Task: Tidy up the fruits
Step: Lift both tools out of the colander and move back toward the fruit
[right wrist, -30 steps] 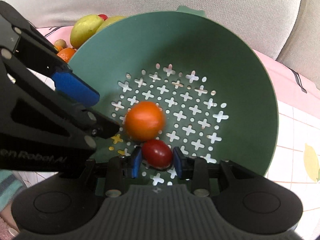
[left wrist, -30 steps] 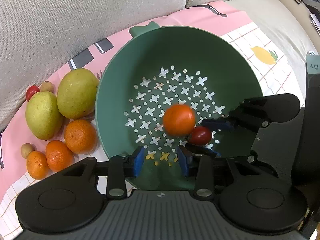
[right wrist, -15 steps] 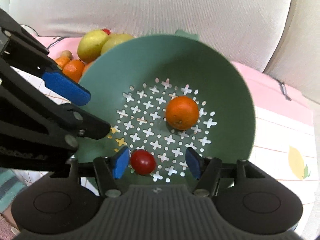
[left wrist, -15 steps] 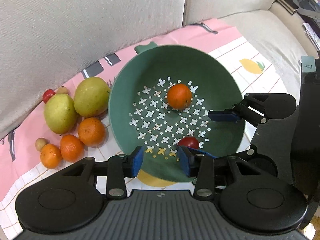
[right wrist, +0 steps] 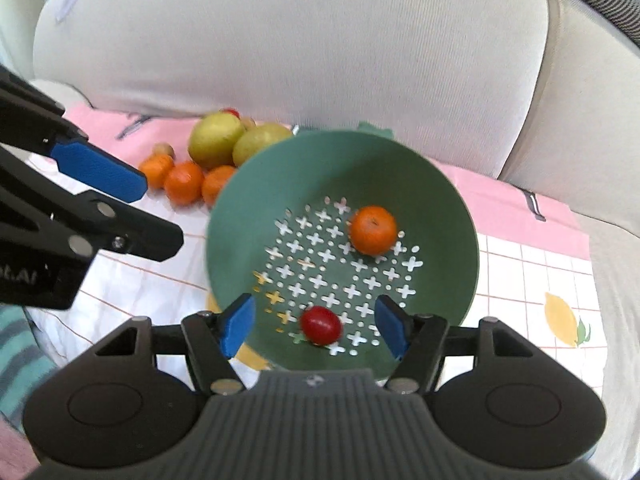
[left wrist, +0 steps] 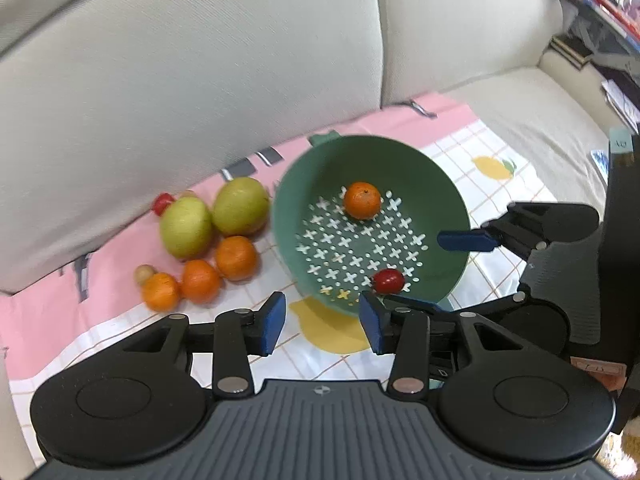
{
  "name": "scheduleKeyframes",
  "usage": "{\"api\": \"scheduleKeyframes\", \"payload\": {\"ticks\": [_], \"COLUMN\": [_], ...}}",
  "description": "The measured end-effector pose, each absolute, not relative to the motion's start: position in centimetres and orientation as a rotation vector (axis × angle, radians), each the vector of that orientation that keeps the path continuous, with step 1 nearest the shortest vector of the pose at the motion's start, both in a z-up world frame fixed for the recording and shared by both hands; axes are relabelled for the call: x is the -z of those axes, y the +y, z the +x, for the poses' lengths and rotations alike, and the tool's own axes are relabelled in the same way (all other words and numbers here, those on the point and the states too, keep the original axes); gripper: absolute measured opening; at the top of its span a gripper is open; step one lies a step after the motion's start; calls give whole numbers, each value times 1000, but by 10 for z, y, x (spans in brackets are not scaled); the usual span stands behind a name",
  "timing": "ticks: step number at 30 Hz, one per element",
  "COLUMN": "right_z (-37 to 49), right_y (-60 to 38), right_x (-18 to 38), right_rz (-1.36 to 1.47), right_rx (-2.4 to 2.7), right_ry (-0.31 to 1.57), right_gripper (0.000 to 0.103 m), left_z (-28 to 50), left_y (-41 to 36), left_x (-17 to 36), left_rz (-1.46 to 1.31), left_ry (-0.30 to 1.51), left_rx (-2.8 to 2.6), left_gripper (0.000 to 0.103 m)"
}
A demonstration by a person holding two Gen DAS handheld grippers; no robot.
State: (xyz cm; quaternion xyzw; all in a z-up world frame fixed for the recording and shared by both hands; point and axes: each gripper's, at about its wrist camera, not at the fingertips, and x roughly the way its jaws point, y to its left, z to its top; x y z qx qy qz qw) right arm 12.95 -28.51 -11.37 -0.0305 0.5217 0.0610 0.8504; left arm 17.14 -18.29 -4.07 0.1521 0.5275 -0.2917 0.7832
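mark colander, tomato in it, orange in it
colander (right wrist: 440, 208), right wrist view, bare inner wall
tomato (right wrist: 320, 325), right wrist view, middle of its skin
orange (left wrist: 362, 200), left wrist view, middle of its top

Inside the green colander (left wrist: 436, 184) lie one orange (left wrist: 362, 201) and one cherry tomato (left wrist: 388, 281). Left of the colander sit two green-yellow fruits (left wrist: 186, 226), three more oranges (left wrist: 236, 258) and another tomato (left wrist: 162, 202). Also there are what look like two small brown fruits (left wrist: 144, 274), one half hidden.
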Motion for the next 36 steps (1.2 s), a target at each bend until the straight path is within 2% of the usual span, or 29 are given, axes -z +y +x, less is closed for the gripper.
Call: {"api": "scheduleKeyframes", "payload": {"ticks": [7, 11, 26, 36], "right_z": [110, 99, 88, 96], "right_y": [-254, -231, -178, -159], "right_x": [88, 76, 54, 63], "right_rz": [17, 42, 147, 53], "right_rx": [-164, -186, -156, -134], "right_ry": [1018, 936, 782, 780], "right_gripper": [65, 75, 75, 75], "left_z": [149, 138, 119, 133], "left_y": [-137, -113, -16, -2], "left_x": [16, 5, 3, 26], "left_rz": [289, 261, -10, -33], "left_ry": [1043, 998, 819, 843], "left_rx": [537, 470, 300, 311], "left_gripper": [55, 56, 57, 57]}}
